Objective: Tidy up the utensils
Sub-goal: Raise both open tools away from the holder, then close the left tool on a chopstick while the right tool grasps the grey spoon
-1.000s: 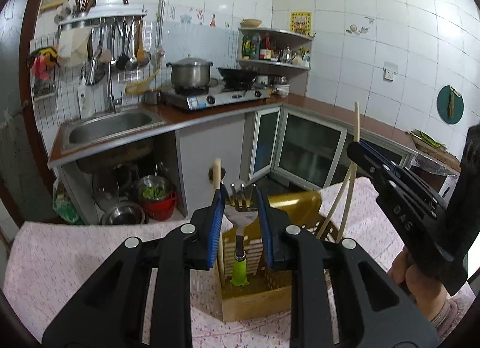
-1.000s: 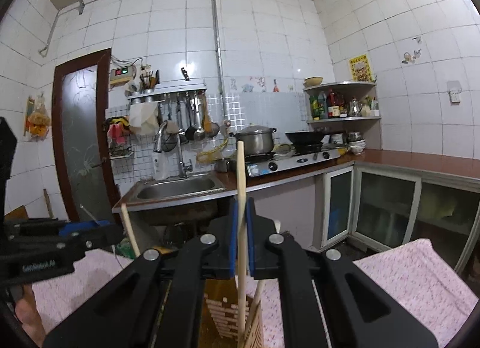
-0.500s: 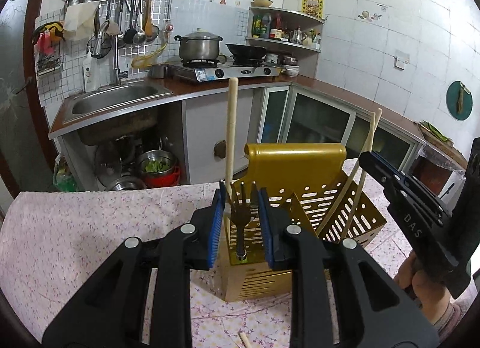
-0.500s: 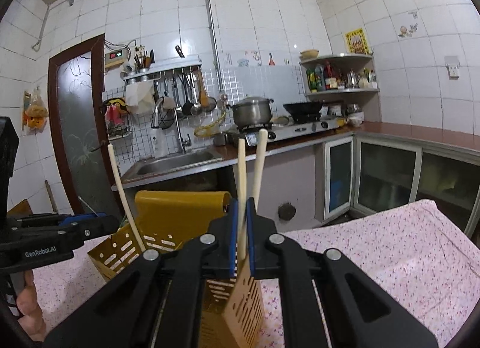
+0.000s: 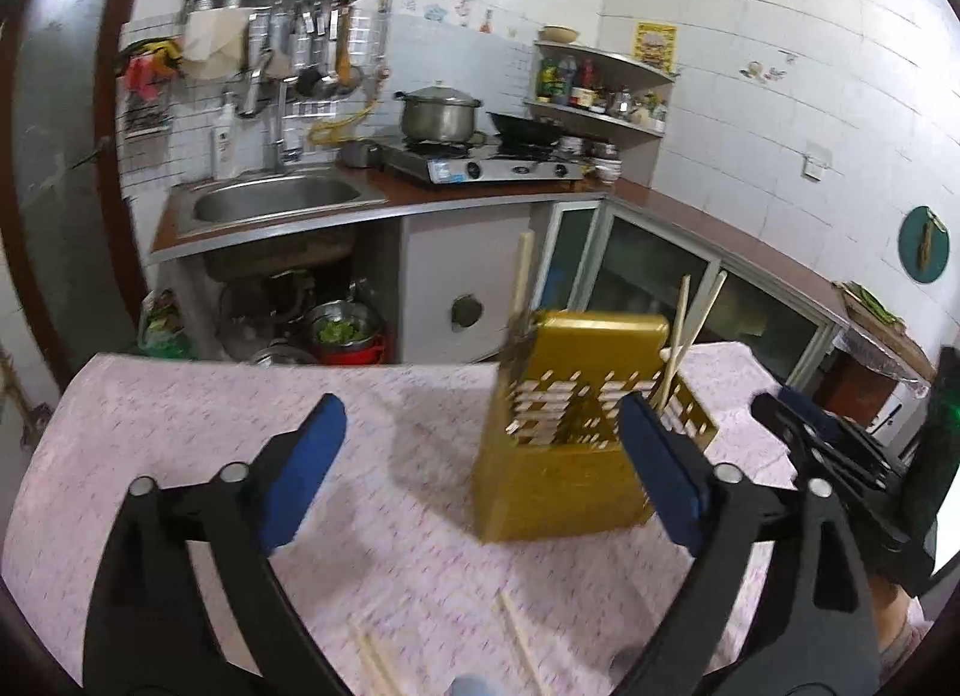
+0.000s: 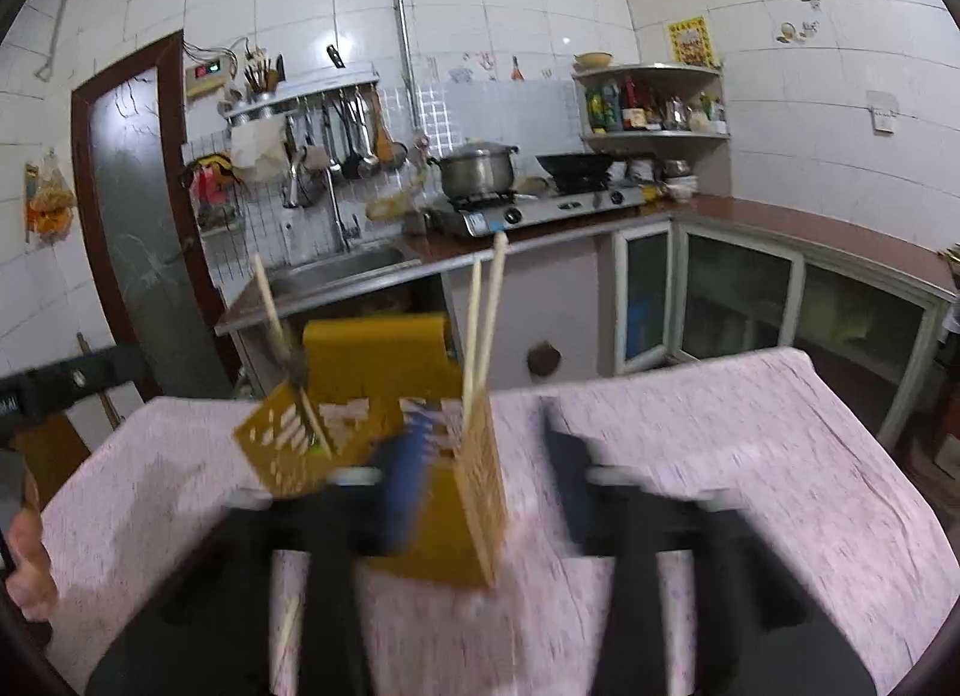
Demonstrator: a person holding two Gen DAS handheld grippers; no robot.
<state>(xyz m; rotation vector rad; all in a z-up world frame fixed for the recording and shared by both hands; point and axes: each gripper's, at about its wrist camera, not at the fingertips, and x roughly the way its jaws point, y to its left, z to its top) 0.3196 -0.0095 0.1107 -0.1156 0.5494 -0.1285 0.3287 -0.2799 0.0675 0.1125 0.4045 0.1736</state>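
A gold slotted utensil holder (image 5: 564, 444) stands on the pink tablecloth; it also shows in the right wrist view (image 6: 444, 456). A wooden-handled fork (image 5: 521, 300) stands in its left compartment. Two chopsticks (image 5: 690, 324) lean in its right compartment; they also show in the right wrist view (image 6: 483, 330). My left gripper (image 5: 480, 456) is open and empty, just in front of the holder. My right gripper (image 6: 486, 492) is open and empty, blurred, close behind the holder. Loose chopsticks (image 5: 522, 642) lie on the cloth near me.
The table (image 5: 210, 432) carries a pink floral cloth. Behind it run a counter with a sink (image 5: 276, 204), a gas stove with a pot (image 5: 441, 114) and a wok, and glass-door cabinets (image 5: 654, 276). My right gripper shows at the right edge of the left wrist view (image 5: 840, 462).
Both grippers have opened and pulled back. The left let go of the fork and the right let go of the chopstick; both utensils now stand in the holder.
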